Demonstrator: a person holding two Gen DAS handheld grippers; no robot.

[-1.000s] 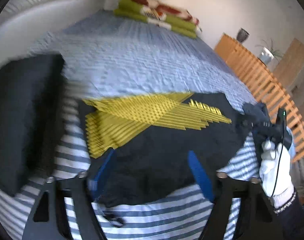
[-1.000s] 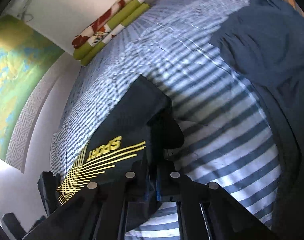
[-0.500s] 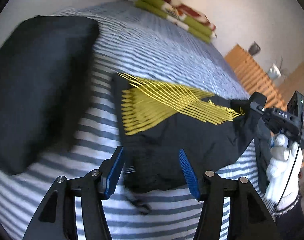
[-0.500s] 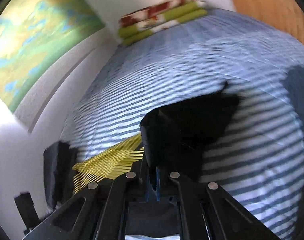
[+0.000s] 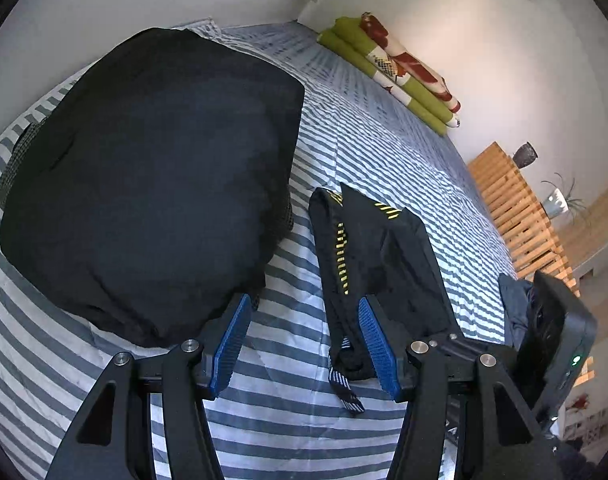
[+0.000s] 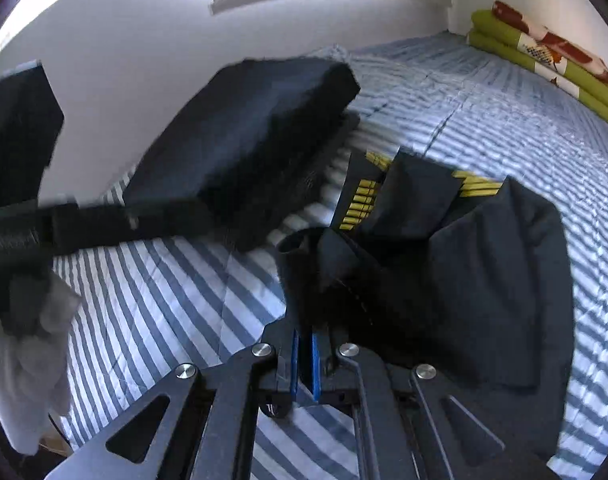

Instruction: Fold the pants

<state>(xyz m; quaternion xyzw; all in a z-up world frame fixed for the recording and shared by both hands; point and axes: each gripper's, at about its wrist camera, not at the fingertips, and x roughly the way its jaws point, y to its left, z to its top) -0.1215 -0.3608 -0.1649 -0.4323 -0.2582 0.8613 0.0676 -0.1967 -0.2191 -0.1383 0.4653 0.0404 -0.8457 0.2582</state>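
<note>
The black pants (image 5: 383, 248) with yellow print lie bunched and folded over on the striped bed (image 5: 304, 420). My left gripper (image 5: 304, 308) hovers open just above the sheet; its right pad sits beside the pants' near end and nothing is between its fingers. A striped drawstring (image 5: 343, 388) trails from that end. My right gripper (image 6: 304, 336) is shut on a fold of the black pants (image 6: 483, 280), holding it just over the bed. The right gripper's body (image 5: 559, 340) shows at the right edge of the left wrist view.
A stack of dark folded clothes (image 5: 144, 180) lies left of the pants, also blurred (image 6: 256, 128). Green and red folded blankets (image 5: 391, 64) rest by the far wall. A wooden slatted frame (image 5: 515, 216) and a dark blue garment (image 5: 511, 300) are at right. A white-gloved hand (image 6: 24, 340) shows.
My right gripper carried the pants' end across to the left, folding them so most of the yellow print is covered. The left gripper shifted left toward the dark stack, staying open.
</note>
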